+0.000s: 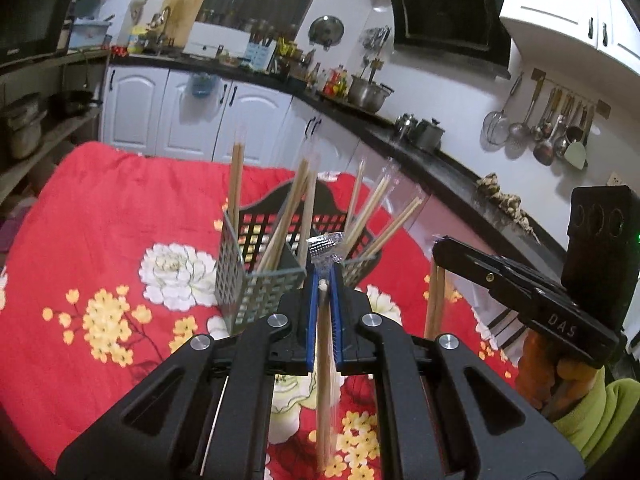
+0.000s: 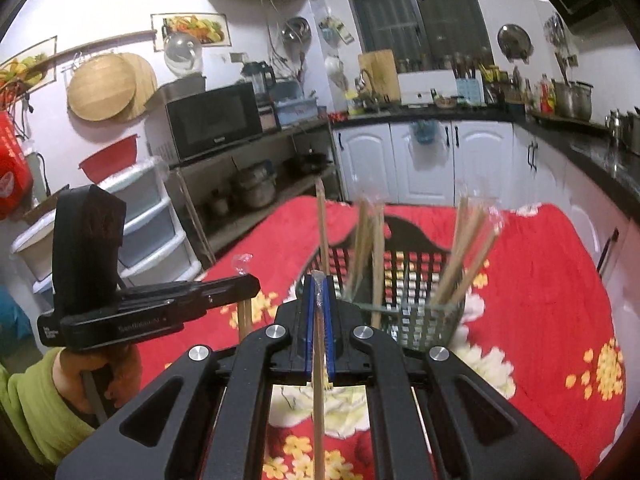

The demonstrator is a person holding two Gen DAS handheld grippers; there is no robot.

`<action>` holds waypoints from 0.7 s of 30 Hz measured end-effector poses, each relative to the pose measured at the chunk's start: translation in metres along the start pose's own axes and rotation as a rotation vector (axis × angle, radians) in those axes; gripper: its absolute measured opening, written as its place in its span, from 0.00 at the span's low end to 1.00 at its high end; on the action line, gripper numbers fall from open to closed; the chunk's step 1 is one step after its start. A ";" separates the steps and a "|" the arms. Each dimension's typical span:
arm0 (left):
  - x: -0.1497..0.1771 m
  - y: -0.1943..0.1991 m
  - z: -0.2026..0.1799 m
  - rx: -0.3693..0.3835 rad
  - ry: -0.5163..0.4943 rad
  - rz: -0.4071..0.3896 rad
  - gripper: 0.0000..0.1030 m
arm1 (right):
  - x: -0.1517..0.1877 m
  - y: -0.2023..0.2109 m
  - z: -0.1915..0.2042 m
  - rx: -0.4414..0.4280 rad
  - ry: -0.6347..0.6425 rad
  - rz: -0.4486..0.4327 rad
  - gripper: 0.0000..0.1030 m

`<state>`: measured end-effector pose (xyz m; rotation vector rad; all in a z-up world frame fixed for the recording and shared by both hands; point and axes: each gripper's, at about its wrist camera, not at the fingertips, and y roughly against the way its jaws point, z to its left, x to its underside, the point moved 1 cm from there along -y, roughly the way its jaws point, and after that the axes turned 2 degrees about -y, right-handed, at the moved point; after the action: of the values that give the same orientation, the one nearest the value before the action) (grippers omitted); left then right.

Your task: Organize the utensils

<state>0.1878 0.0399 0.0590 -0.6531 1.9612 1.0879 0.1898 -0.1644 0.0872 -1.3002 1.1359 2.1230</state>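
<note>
A grey and black perforated utensil holder [image 1: 256,280] stands on the red floral tablecloth [image 1: 100,208] with several wrapped chopstick pairs [image 1: 298,208] upright in it. My left gripper [image 1: 323,280] is shut on a wrapped chopstick pair [image 1: 326,368], held just in front of the holder. In the right wrist view the holder [image 2: 424,320] stands ahead to the right. My right gripper [image 2: 319,284] is shut on another wrapped chopstick pair [image 2: 319,380]. The right gripper also shows in the left wrist view [image 1: 524,284], at the right, with chopsticks [image 1: 435,304] hanging below it.
A black kitchen counter [image 1: 440,160] with pots runs behind and right of the table. White cabinets [image 1: 160,116] stand behind. A shelf with a microwave [image 2: 212,120] and plastic drawers [image 2: 148,216] stands to the left. The left gripper also shows in the right wrist view [image 2: 160,304].
</note>
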 end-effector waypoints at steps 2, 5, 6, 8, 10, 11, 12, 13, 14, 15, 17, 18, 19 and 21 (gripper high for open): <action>-0.005 0.003 -0.002 -0.001 -0.006 -0.016 0.03 | -0.007 0.002 0.001 -0.001 0.004 -0.022 0.05; -0.015 0.007 -0.005 0.007 -0.014 -0.040 0.03 | -0.016 0.006 0.002 -0.003 0.006 -0.052 0.05; -0.018 0.008 -0.007 0.007 -0.017 -0.047 0.03 | -0.020 0.008 0.002 0.000 0.009 -0.066 0.05; -0.024 0.010 -0.010 0.010 -0.023 -0.062 0.03 | -0.025 0.012 0.003 0.006 0.012 -0.091 0.05; -0.032 0.014 -0.014 0.011 -0.036 -0.083 0.03 | -0.034 0.016 0.003 0.013 0.017 -0.120 0.04; -0.037 0.016 -0.017 0.012 -0.046 -0.096 0.03 | -0.037 0.017 0.002 0.017 0.020 -0.132 0.04; -0.042 0.017 -0.019 0.012 -0.052 -0.106 0.03 | -0.041 0.019 0.002 0.021 0.024 -0.145 0.05; -0.046 0.019 -0.020 0.014 -0.058 -0.116 0.03 | -0.047 0.022 0.001 0.026 0.030 -0.165 0.05; -0.051 0.021 -0.024 0.013 -0.068 -0.132 0.03 | -0.049 0.023 0.001 0.030 0.034 -0.177 0.05; -0.055 0.023 -0.026 0.012 -0.074 -0.142 0.03 | -0.053 0.025 0.000 0.035 0.038 -0.191 0.05; -0.064 0.025 -0.031 0.013 -0.089 -0.163 0.03 | -0.064 0.029 0.000 0.042 0.048 -0.223 0.05; -0.070 0.027 -0.034 0.012 -0.098 -0.176 0.03 | -0.068 0.031 -0.001 0.046 0.052 -0.239 0.05; -0.075 0.028 -0.037 0.010 -0.107 -0.187 0.03 | -0.073 0.033 -0.001 0.051 0.058 -0.258 0.04; -0.083 0.031 -0.042 0.004 -0.127 -0.207 0.03 | -0.083 0.037 -0.001 0.054 0.068 -0.289 0.05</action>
<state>0.1952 0.0247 0.1558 -0.7482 1.7448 0.9732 0.2061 -0.1809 0.1753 -1.4256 0.9578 1.8399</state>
